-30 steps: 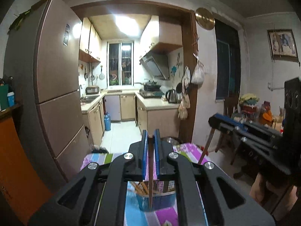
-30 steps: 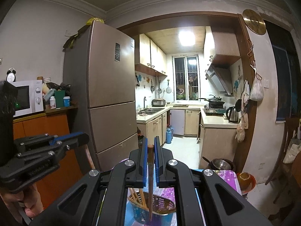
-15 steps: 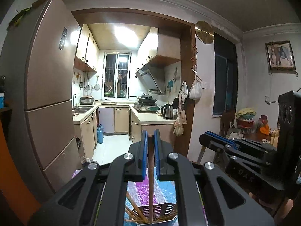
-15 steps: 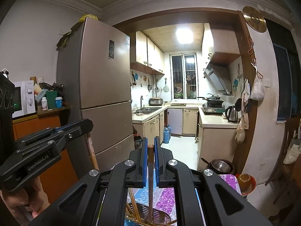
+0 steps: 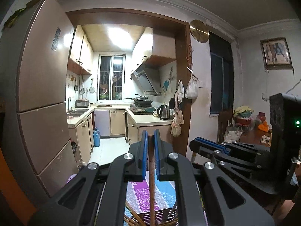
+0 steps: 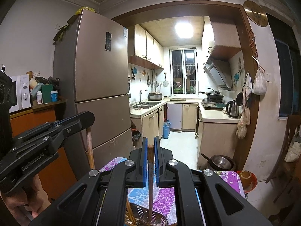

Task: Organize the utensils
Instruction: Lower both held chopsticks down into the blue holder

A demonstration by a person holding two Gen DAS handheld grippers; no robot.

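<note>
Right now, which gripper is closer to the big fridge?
Left. The left gripper is beside the fridge; the right gripper is farther away, on the side of the dining table.

Both chopsticks have come forward over the slotted basket, now nearly out of view

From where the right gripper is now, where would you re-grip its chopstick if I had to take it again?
Near its top end, as the right hand-held gripper has it now. The chopstick hangs upright, its lower end down in the utensil basket, so only the upper shaft is free. Come in level from the side, pads across the thin shaft.
</note>
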